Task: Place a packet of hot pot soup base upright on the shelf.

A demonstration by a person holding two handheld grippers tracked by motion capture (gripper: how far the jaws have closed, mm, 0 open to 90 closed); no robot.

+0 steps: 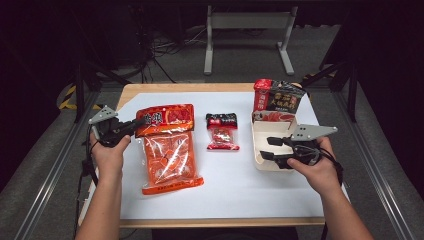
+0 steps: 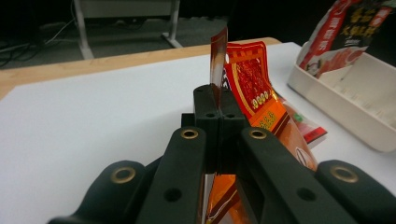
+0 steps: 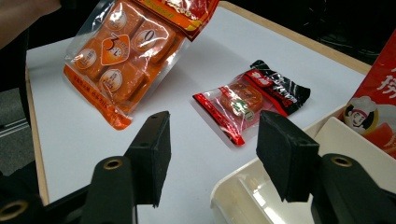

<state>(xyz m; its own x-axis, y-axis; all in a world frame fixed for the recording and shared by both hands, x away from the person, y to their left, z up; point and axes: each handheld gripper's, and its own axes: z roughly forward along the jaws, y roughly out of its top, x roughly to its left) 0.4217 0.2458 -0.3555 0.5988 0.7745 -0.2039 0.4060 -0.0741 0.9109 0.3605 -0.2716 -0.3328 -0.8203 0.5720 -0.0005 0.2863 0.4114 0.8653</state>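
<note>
- The printing on the orange packet (image 1: 167, 150) is too small to be read in the high view
- The packet's lower part is hidden behind the left hand-held gripper (image 2: 218, 100) in its own view
- The tall red bag (image 3: 380, 116) is cut off by the right edge in the right gripper view
- The cream tray (image 3: 243, 196) is cut by the bottom edge there

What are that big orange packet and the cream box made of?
Orange packet: looks like thin glossy plastic film, partly see-through, with glare and crinkles; it flexes where the left gripper pinches it. Cream box: probably rigid matte plastic, with smooth moulded walls.
</note>
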